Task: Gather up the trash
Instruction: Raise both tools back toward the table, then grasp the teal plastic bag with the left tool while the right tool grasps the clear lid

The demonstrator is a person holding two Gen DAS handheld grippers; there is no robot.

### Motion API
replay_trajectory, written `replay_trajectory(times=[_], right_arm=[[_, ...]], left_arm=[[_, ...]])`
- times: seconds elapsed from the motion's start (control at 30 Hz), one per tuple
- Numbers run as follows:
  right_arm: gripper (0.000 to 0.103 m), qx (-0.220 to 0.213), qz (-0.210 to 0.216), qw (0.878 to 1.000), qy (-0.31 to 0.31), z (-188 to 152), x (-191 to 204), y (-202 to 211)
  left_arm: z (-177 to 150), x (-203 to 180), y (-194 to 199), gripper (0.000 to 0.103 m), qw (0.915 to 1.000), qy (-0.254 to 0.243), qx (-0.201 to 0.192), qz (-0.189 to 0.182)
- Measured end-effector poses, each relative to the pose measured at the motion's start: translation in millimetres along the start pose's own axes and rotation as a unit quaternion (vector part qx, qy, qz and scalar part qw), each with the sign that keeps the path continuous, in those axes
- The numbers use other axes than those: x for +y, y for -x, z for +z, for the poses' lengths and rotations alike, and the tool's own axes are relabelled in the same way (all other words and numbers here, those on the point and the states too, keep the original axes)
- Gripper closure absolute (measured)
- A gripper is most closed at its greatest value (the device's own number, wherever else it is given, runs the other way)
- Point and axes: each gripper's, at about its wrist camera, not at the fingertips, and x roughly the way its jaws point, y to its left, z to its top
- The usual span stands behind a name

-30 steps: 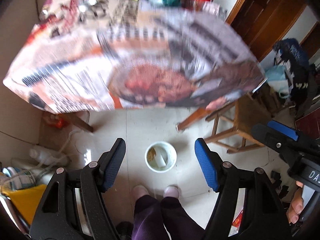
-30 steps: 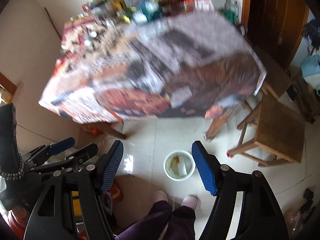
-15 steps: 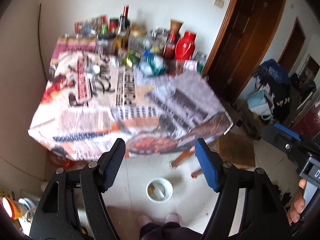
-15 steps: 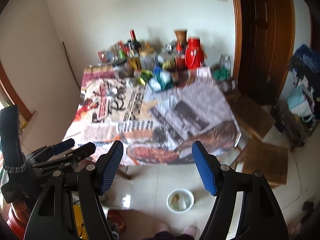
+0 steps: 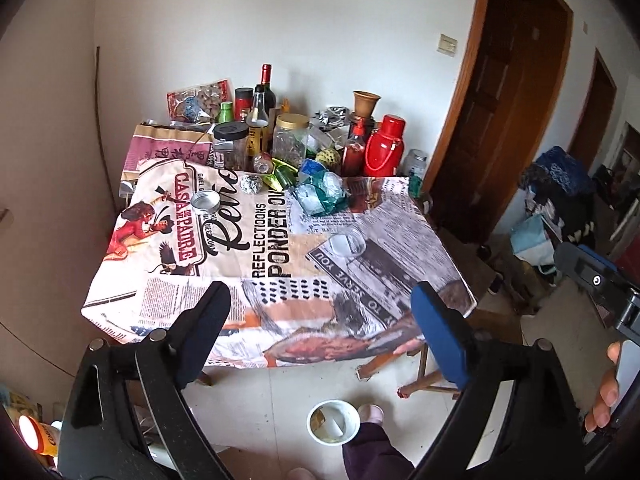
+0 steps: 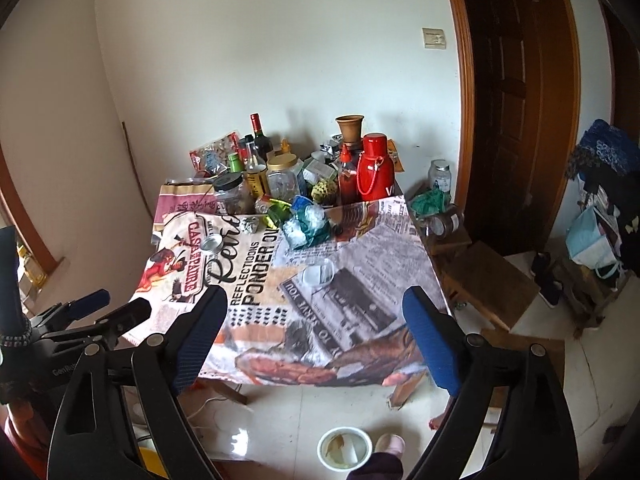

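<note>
A table under a newspaper-print cloth (image 5: pixel 276 248) (image 6: pixel 256 280) carries loose rubbish. A clear plastic cup (image 5: pixel 347 245) (image 6: pixel 319 273) lies on its side mid-table. Behind it are a crumpled green and clear wrapper (image 5: pixel 320 194) (image 6: pixel 308 224), a foil ball (image 5: pixel 251 184) (image 6: pixel 249 224) and a round metal tin (image 5: pixel 205 201) (image 6: pixel 212 243). A white bin (image 5: pixel 332 422) (image 6: pixel 344 448) with scraps inside stands on the floor below. My left gripper (image 5: pixel 320 300) and right gripper (image 6: pixel 314 300) hover before the table's near edge, jaws opening, nothing between them.
Bottles, jars and a red thermos (image 5: pixel 386 146) (image 6: pixel 376 168) crowd the table's back. A wooden stool (image 6: pixel 488 280) stands right of the table, with dark doors and bags beyond. A person's slippered foot (image 5: pixel 370 414) rests beside the bin.
Both grippers have risen and tilted up, so the views went from the floor and bin to the whole tabletop. Both pairs of jaws stand wider apart than before.
</note>
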Motion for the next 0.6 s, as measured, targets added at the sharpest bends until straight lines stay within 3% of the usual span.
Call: replay_trajectory(times=[0.33, 0.6], right_arm=[[0.015, 0.013, 0.042, 0.999, 0.031, 63, -61, -70], [0.015, 0.061, 0.087, 0.991, 0.082, 98, -94, -130]], left_arm=[[67, -34, -74, 0.011, 0.9982, 0.038, -0.014, 0.043], [104, -57, -127, 0.011, 0.9932, 0.082, -0.012, 0.081]])
